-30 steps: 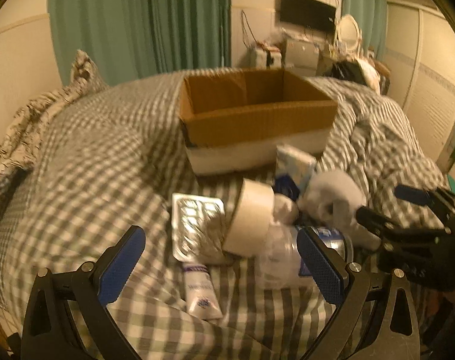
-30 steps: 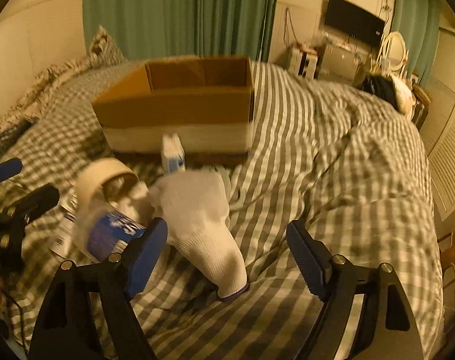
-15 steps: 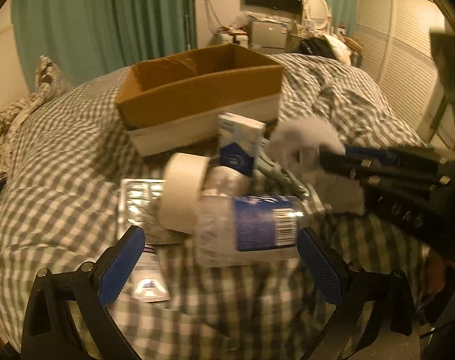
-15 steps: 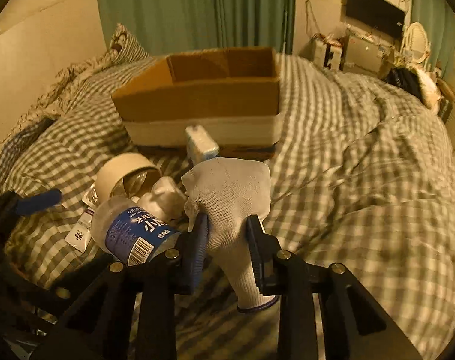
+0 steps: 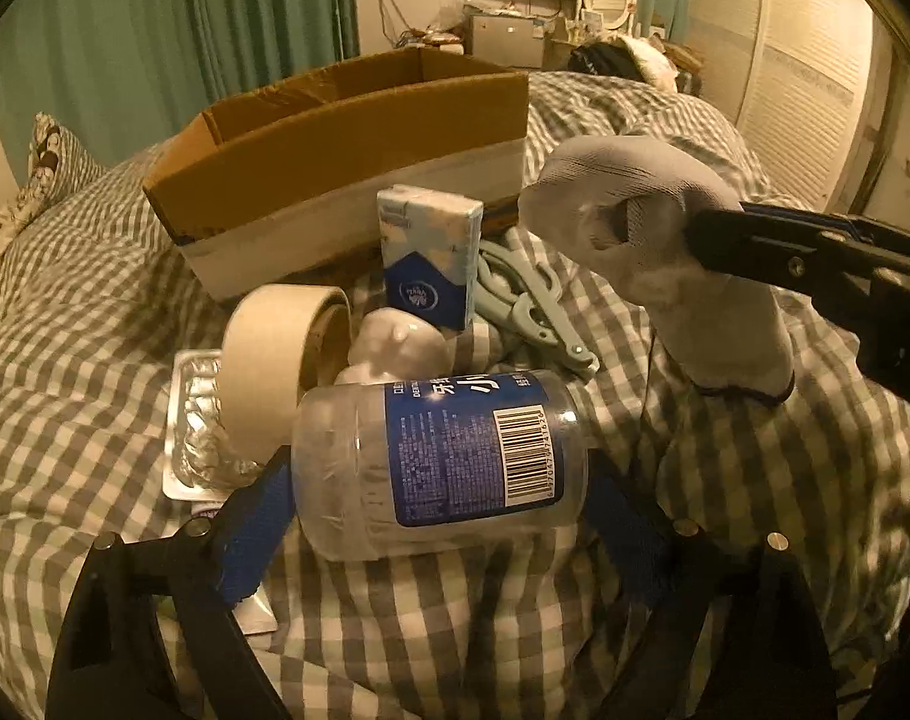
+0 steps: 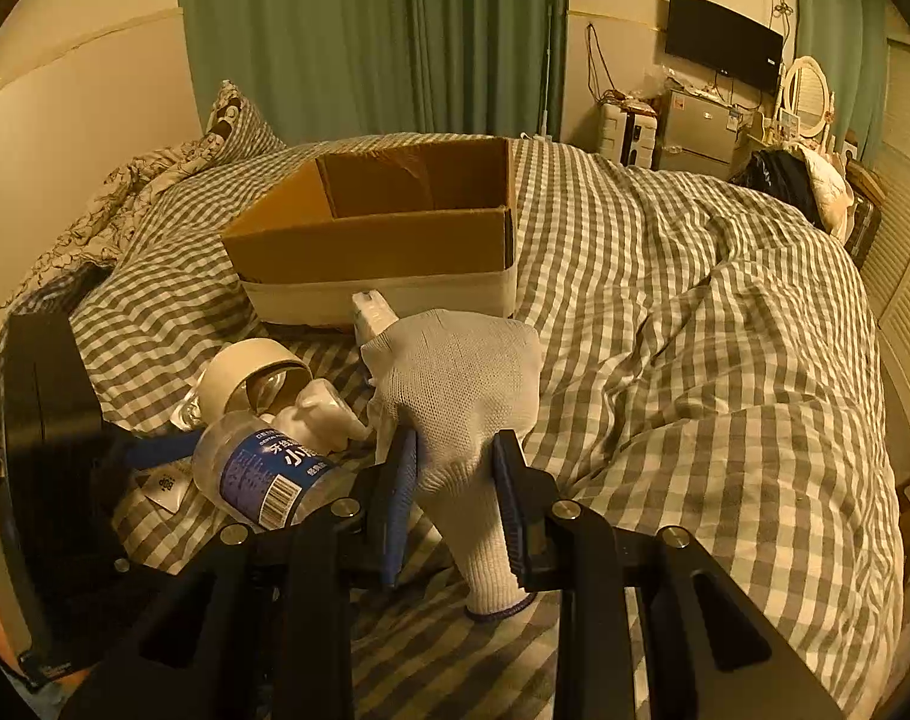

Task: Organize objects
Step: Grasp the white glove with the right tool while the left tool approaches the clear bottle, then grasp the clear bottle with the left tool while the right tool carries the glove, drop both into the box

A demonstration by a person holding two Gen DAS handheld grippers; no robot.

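Observation:
My left gripper (image 5: 440, 510) is shut on a clear plastic bottle (image 5: 443, 456) with a blue label, lying sideways between the blue pads; the bottle also shows in the right wrist view (image 6: 257, 474). My right gripper (image 6: 455, 480) is shut on a white knit glove (image 6: 461, 396), lifted above the bed; the glove also shows in the left wrist view (image 5: 653, 240). An open cardboard box (image 5: 347, 138) sits behind the pile on the checked bedcover and also shows in the right wrist view (image 6: 383, 228).
In the pile lie a tape roll (image 5: 281, 354), a foil blister pack (image 5: 194, 420), a blue-and-white tissue pack (image 5: 431, 258), a pale green clip tool (image 5: 527, 306) and a white crumpled item (image 5: 395, 342). A tube (image 5: 251, 606) lies under my left finger.
My left gripper has closed in and shut on the bottle. My right gripper shut on the glove and has raised it off the bedcover.

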